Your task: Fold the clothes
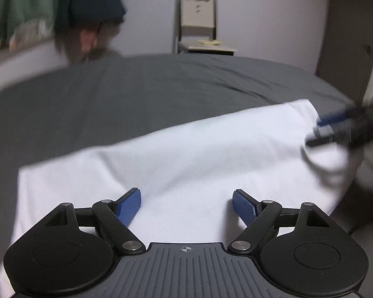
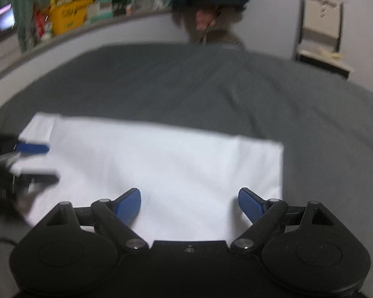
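A white folded garment [image 1: 199, 149] [image 2: 161, 161] lies flat on a grey bed sheet [image 1: 161, 87] [image 2: 211, 87]. My left gripper [image 1: 186, 198] hovers over its near edge, open, blue pads wide apart with only cloth below them. It appears blurred at the garment's left end in the right wrist view [image 2: 49, 164]. My right gripper [image 2: 189, 198] is open too, above the garment's near edge toward the right side. In the left wrist view it shows blurred at the garment's right end [image 1: 315, 132]. Neither gripper holds the fabric.
A pale chair [image 1: 199, 24] [image 2: 320, 24] stands against the far wall beyond the bed. A ledge with cluttered boxes [image 2: 69, 15] and a lit screen [image 2: 0, 22] runs along the left. A blurred dark blue shape [image 1: 92, 0] sits at the bed's far edge.
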Demonstrator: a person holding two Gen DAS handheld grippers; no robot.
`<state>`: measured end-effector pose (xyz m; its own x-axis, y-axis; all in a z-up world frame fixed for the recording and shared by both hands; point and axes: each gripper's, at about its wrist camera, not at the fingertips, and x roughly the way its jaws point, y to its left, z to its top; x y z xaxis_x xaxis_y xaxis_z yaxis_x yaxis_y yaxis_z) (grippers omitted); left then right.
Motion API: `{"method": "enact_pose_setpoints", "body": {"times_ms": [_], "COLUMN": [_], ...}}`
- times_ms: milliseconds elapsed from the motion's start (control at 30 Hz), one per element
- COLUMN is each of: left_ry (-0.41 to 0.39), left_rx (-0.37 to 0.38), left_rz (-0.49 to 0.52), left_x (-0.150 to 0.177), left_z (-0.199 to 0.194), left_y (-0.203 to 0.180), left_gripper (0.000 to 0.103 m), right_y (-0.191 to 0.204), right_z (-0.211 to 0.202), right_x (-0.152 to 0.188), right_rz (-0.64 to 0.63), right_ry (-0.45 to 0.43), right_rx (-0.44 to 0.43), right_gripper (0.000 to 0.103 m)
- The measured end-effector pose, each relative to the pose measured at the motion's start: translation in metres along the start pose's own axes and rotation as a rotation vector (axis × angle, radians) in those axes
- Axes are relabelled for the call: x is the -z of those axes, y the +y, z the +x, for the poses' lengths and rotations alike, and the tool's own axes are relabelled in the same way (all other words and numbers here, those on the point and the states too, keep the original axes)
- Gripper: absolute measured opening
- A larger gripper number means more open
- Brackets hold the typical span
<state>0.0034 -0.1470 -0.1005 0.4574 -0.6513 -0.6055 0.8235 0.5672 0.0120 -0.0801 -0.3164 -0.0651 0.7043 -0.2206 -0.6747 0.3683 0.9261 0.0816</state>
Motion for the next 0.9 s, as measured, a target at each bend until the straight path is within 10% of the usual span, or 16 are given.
{"method": "enact_pose_setpoints", "body": {"times_ms": [233, 667, 900], "left_ry": [-0.261, -0.084, -0.069], "left_rx": [0.179, 0.066, 0.02], "left_rz": [-0.146, -0.416, -0.436], "left_x": [-0.011, -0.014, -0.016], "left_z": [-0.012, 0.081, 0.071], "left_y": [-0.02, -0.015, -0.018], "left_gripper": [0.082, 0.082, 0.082], "right_y": [-0.043, -0.087, -0.091], "right_z": [-0.023, -0.01, -0.014], "right_x": [-0.01, 0.002, 0.007], "right_rz": [0.219, 0.404, 0.438], "right_ry": [-0.186, -0.156, -0.14], "right_rx": [0.039, 0.102, 0.113], "right_gripper": [0.098, 0.101, 0.101]}}
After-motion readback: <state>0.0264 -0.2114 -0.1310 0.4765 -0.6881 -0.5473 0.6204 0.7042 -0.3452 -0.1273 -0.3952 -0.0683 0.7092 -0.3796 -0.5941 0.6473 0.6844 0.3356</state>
